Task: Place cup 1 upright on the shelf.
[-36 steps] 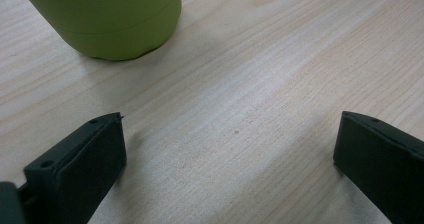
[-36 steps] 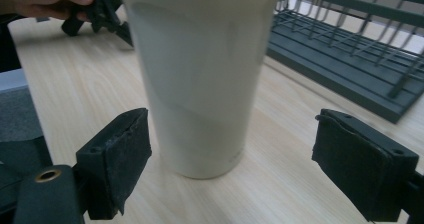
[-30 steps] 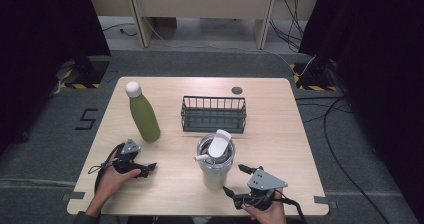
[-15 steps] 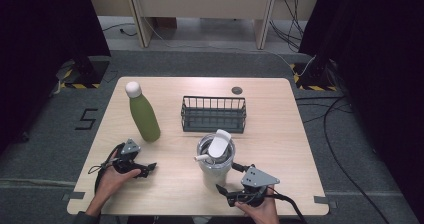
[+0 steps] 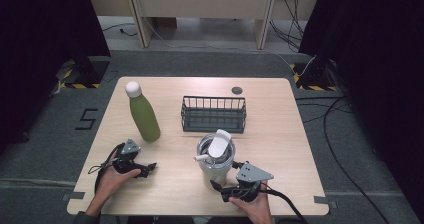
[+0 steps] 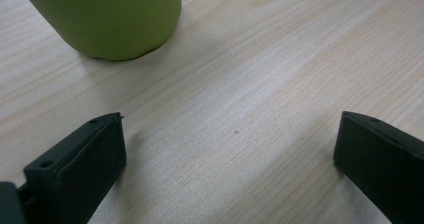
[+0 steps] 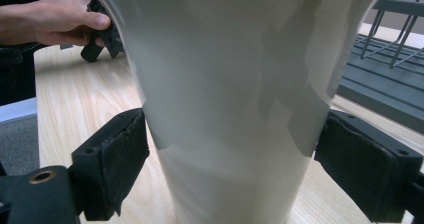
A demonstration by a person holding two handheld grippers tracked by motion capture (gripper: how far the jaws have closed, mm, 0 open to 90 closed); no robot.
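From my remote seat I read the pale wooden worktop (image 5: 280, 134) from left to right. At about 8 o'clock the left gripper (image 5: 148, 168) lies low in the person's left hand (image 5: 111, 180), its jaws spread wide with nothing between them; in the left gripper view bare wood shows between the two black jaws, and the base of the green bottle (image 6: 107, 19) stands just beyond them at 11 o'clock. In the high view that green bottle (image 5: 143, 115), upright with a white cap, stands at roughly 9 o'clock, near the left gripper but apart from it. Toward the centre, at 12 o'clock, sits a dark wire basket (image 5: 214, 115), and a small dark disc (image 5: 236, 90) lies behind it near the far edge. Just in front of the basket stands a white tumbler (image 5: 215, 161) with a lid and a flipped-up tab. At 5 o'clock the right gripper (image 5: 222, 190) is held in the right hand (image 5: 254, 208) against the tumbler's base; in the right gripper view the tumbler (image 7: 230, 109) stands between the wide-set jaws, whose pads flank its wall on both sides, and I cannot tell whether they press on it.
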